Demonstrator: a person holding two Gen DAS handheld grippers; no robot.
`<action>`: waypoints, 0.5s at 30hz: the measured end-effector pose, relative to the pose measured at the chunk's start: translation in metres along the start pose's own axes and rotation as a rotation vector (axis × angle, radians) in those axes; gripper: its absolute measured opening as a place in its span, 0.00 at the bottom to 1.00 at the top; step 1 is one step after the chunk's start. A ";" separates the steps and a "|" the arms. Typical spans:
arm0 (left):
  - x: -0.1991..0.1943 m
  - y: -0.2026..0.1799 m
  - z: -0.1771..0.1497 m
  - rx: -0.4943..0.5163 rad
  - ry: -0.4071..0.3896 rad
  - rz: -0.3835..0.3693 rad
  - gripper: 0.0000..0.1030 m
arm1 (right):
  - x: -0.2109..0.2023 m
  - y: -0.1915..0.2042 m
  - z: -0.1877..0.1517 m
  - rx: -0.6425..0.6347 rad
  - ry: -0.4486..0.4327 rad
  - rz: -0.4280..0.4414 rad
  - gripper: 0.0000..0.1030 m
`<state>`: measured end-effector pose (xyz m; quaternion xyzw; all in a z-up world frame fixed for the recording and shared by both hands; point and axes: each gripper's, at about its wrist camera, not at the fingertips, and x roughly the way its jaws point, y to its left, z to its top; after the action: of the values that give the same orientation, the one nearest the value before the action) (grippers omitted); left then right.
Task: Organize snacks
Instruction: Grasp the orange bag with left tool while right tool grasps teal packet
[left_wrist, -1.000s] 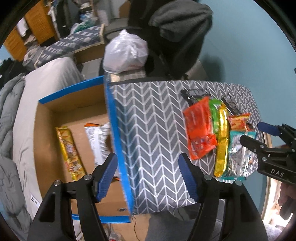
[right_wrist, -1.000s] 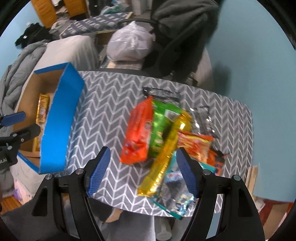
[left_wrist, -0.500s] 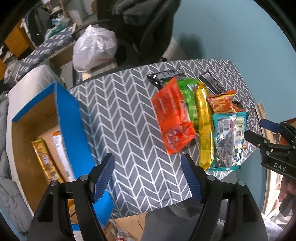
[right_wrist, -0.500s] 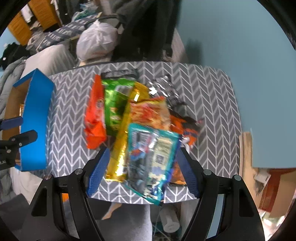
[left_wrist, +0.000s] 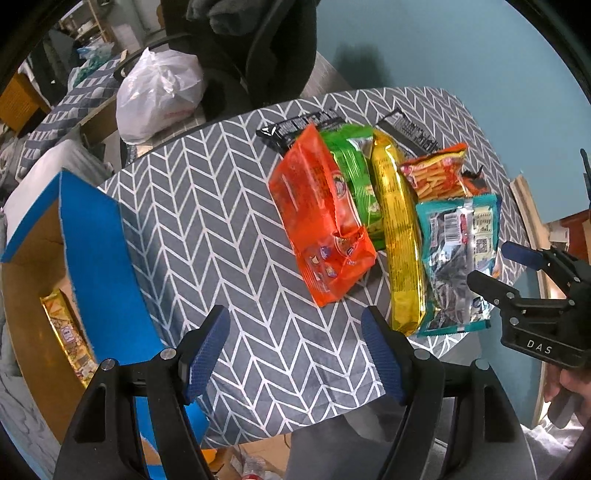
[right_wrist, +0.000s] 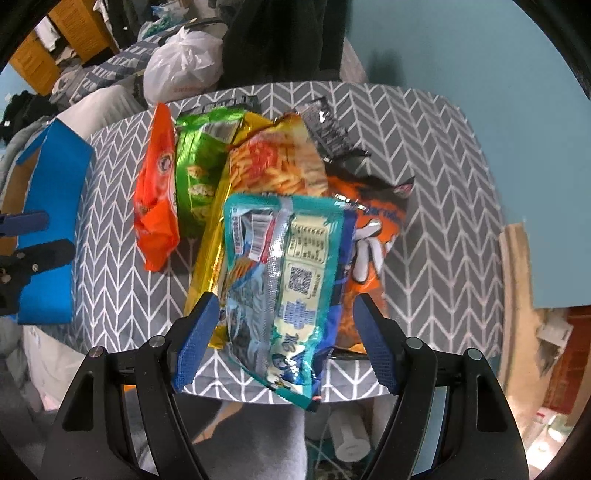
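Snacks (right_wrist: 280, 266) were judged light, crinkly and slippery; the teal packet's sealed edge was recommended. Both tongs, left (left_wrist: 295, 350) and right (right_wrist: 284, 343), were found open and empty.

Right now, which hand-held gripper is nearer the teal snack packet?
Right. The right hand-held gripper straddles the teal snack packet, open. The left hand-held gripper hovers over bare tablecloth beside the pile.

a heap of snack packets lies on the chevron-patterned table (left_wrist: 221, 221): an orange packet (left_wrist: 321, 218), a green one (left_wrist: 354, 173) and a long gold one (left_wrist: 399, 236) side by side, with a teal packet (right_wrist: 284, 273) uppermost, its back seam up, near the table's front edge.
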<state>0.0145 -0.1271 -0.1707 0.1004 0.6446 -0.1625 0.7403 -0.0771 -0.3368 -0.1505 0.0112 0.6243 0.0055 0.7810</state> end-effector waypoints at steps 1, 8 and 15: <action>0.002 0.000 0.000 -0.001 0.002 -0.002 0.73 | 0.002 -0.001 -0.001 0.007 0.000 0.009 0.73; 0.016 0.004 0.003 -0.049 0.027 -0.034 0.73 | 0.021 -0.005 -0.001 0.034 0.013 0.041 0.74; 0.024 0.005 0.006 -0.081 0.042 -0.049 0.73 | 0.024 0.004 -0.003 -0.022 0.021 -0.009 0.75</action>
<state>0.0248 -0.1273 -0.1936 0.0582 0.6683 -0.1522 0.7258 -0.0751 -0.3324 -0.1750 -0.0001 0.6324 0.0089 0.7746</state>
